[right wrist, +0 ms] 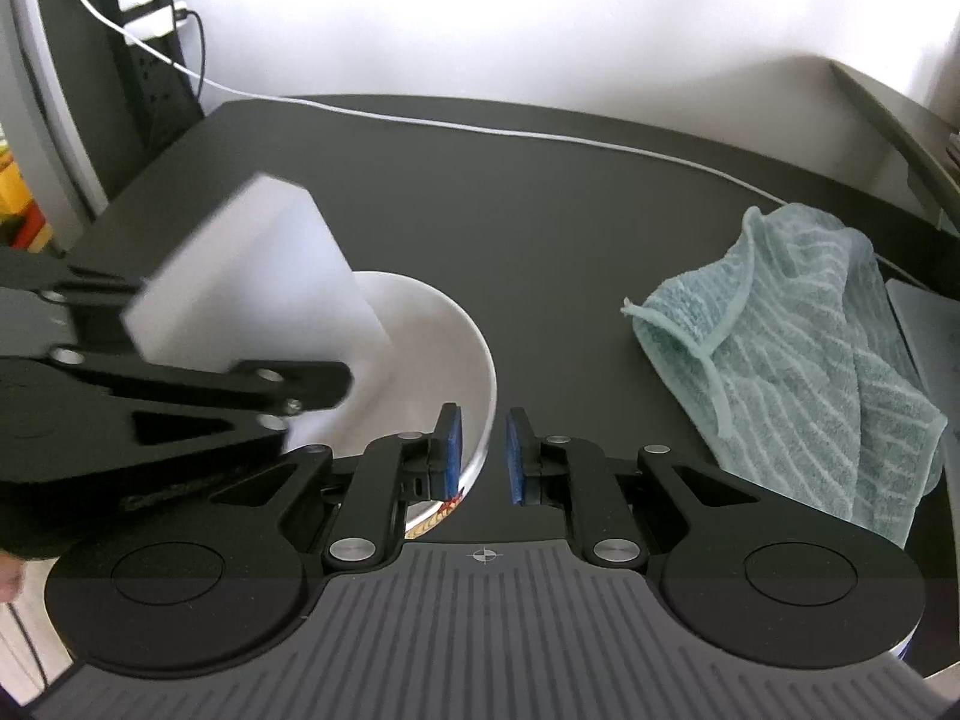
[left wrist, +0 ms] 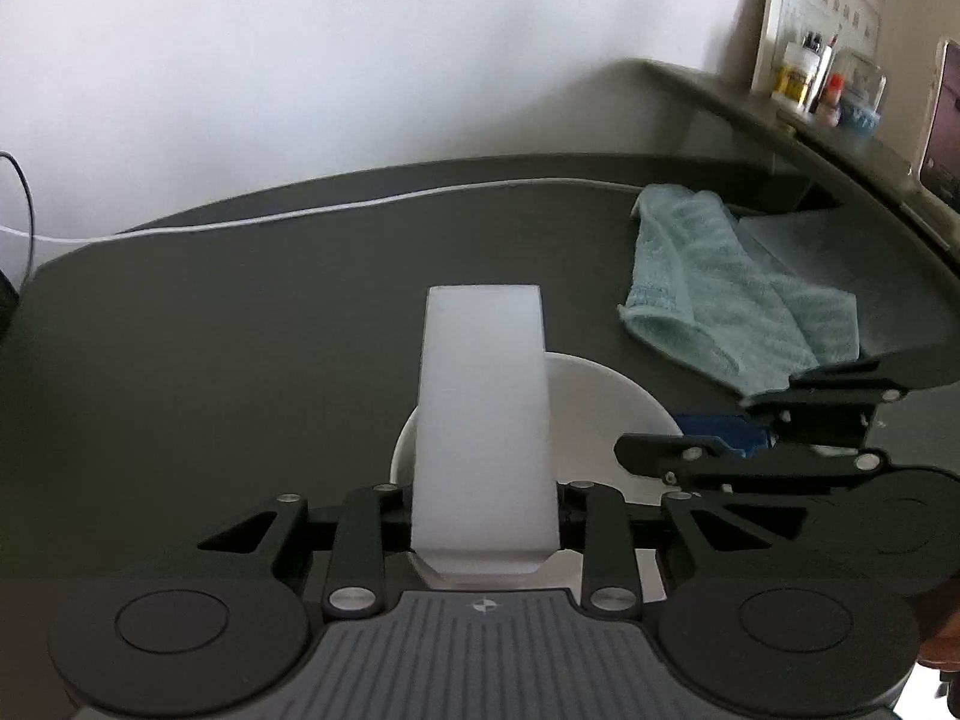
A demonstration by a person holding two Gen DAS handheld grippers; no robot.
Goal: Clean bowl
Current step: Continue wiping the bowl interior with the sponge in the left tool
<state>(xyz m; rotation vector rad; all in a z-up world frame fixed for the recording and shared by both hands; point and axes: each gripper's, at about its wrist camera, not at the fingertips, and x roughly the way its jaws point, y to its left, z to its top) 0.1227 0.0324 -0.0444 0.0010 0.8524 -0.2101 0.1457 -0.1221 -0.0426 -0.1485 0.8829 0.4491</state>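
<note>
On the dark table (right wrist: 540, 192), one bowl (right wrist: 462, 360), one towel (right wrist: 798, 360); left fingers (right wrist: 300, 384) clamp one sponge (left wrist: 480, 420), right fingers (right wrist: 516, 450) part around the rim.

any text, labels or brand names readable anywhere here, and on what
None can be read.
Wall poster: red seal and rows of print, too blurred.
Shelf bottles: labels too small.
Left claw: embossed marking on its body, illegible.
Bowl, towel: no text.

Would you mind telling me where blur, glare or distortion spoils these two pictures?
Right wrist view: the sponge is motion-blurred, and the wall is blown out white. Left wrist view: the shelf clutter is soft, and the table edge bows from fisheye distortion.
</note>
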